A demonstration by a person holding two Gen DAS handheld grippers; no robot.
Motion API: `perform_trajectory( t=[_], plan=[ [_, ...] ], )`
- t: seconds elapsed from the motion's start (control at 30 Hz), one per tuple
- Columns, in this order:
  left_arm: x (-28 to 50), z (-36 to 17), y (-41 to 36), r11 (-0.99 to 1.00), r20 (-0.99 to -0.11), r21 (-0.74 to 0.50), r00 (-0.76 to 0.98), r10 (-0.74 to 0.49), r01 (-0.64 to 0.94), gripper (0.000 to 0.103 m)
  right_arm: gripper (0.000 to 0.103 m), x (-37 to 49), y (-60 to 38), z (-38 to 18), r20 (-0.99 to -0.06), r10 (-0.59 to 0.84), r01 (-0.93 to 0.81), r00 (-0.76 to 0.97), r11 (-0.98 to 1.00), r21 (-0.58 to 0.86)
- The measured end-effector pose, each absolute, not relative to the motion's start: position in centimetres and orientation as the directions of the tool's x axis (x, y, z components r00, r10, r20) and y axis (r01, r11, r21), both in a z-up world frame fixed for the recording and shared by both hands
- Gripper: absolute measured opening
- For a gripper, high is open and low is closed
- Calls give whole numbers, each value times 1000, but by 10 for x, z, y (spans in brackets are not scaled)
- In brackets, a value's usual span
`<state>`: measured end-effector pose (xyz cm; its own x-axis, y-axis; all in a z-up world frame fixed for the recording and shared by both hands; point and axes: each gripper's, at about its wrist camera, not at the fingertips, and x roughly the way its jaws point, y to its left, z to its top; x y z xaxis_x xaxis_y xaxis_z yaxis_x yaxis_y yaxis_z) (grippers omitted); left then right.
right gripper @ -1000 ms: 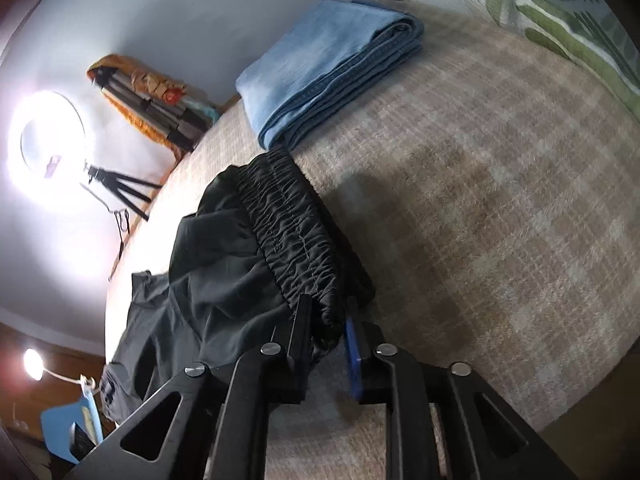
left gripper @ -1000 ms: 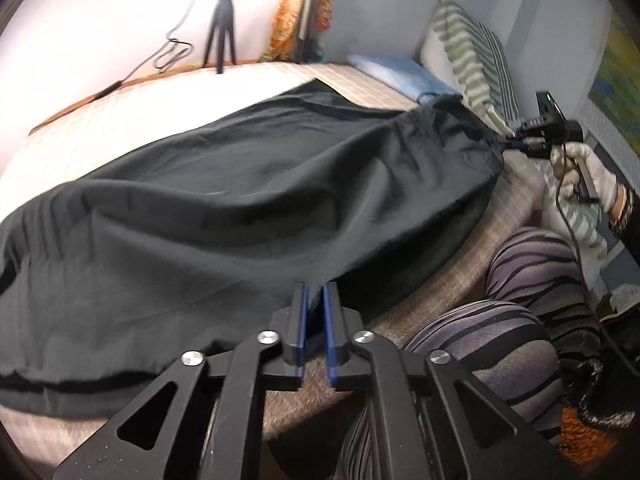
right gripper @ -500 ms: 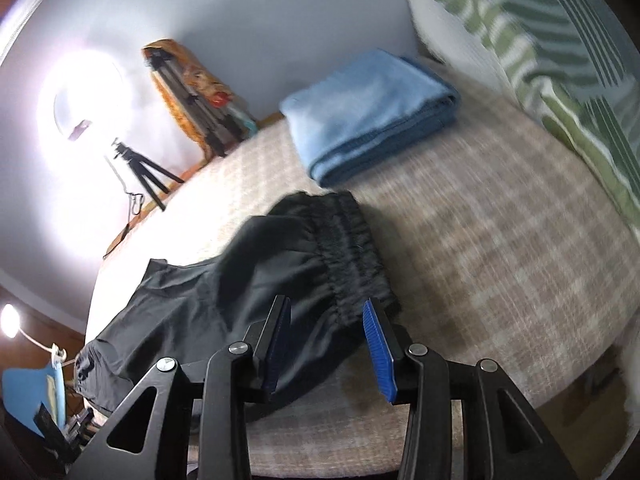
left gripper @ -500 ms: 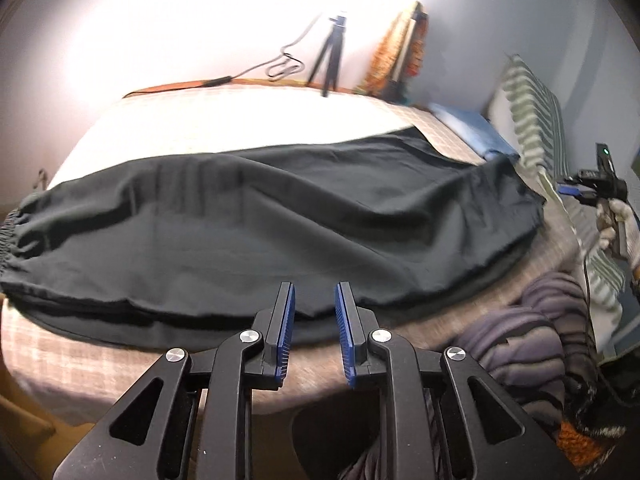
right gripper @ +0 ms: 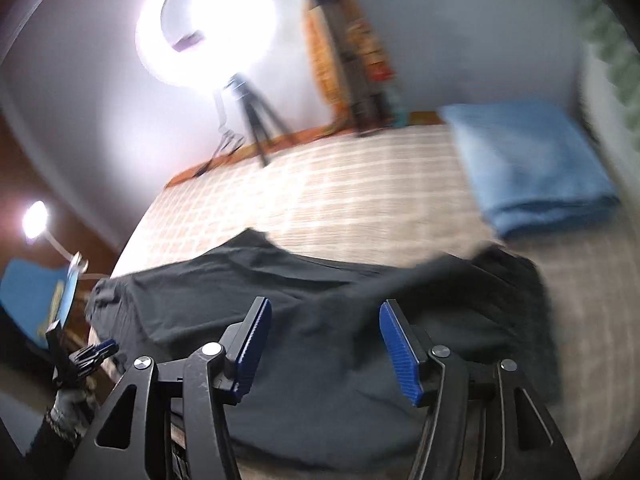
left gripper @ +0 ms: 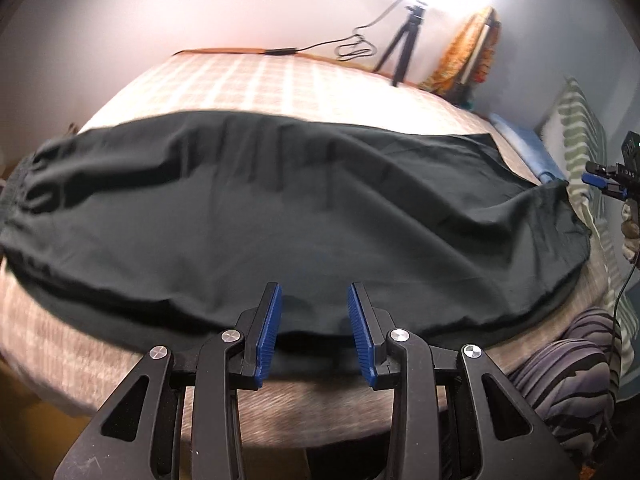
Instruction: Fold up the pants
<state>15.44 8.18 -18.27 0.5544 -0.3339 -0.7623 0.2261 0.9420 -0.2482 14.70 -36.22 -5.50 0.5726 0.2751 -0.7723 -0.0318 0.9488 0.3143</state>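
Observation:
The black pants [left gripper: 280, 216] lie spread lengthwise across the checked bed [left gripper: 256, 84], one half folded over the other. My left gripper [left gripper: 314, 332] is open and empty, just above the pants' near edge. In the right wrist view the pants [right gripper: 312, 344] fill the lower half, their gathered waistband [right gripper: 516, 280] at the right. My right gripper [right gripper: 326, 348] is open wide and empty over the cloth. The right gripper also shows in the left wrist view [left gripper: 600, 182] past the pants' right end. The left gripper shows at the lower left of the right wrist view [right gripper: 94, 354].
A folded blue towel [right gripper: 528, 172] lies on the bed behind the waistband, beside a green striped pillow [left gripper: 580, 148]. A ring light [right gripper: 208, 24] on a tripod [right gripper: 256, 120] stands at the bed's far edge. My striped knee [left gripper: 568, 380] is at the lower right.
Both grippers have let go of the pants and opened. The pants now lie flat on the bed. Both hands have pulled back and turned toward the pants' middle.

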Motion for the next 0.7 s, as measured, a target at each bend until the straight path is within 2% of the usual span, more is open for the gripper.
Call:
perform_trajectory(
  t=[0.1,0.17,0.37,0.6,0.7],
  plan=[
    [154,-184,91,943,-758,-262,561,-333,206,32,62,178,-340,-63,-781,314,-92,541,944,316],
    [156,-184,93,946,-760,-256,564,-324,199,32,68,204,-323,-70,-787,340,-140,515,939,314],
    [157,-184,93,949,-760,-251,569,-315,190,33,69,266,-282,-103,-818,375,-230,436,925,302],
    [159,-164,110,961,-709,-230,650,-275,155,33,69,308,-264,-150,-853,414,-254,318,904,344],
    [169,-167,121,970,-721,-209,650,-239,126,33,69,314,-262,-160,-847,438,-256,300,893,371]
  ],
)
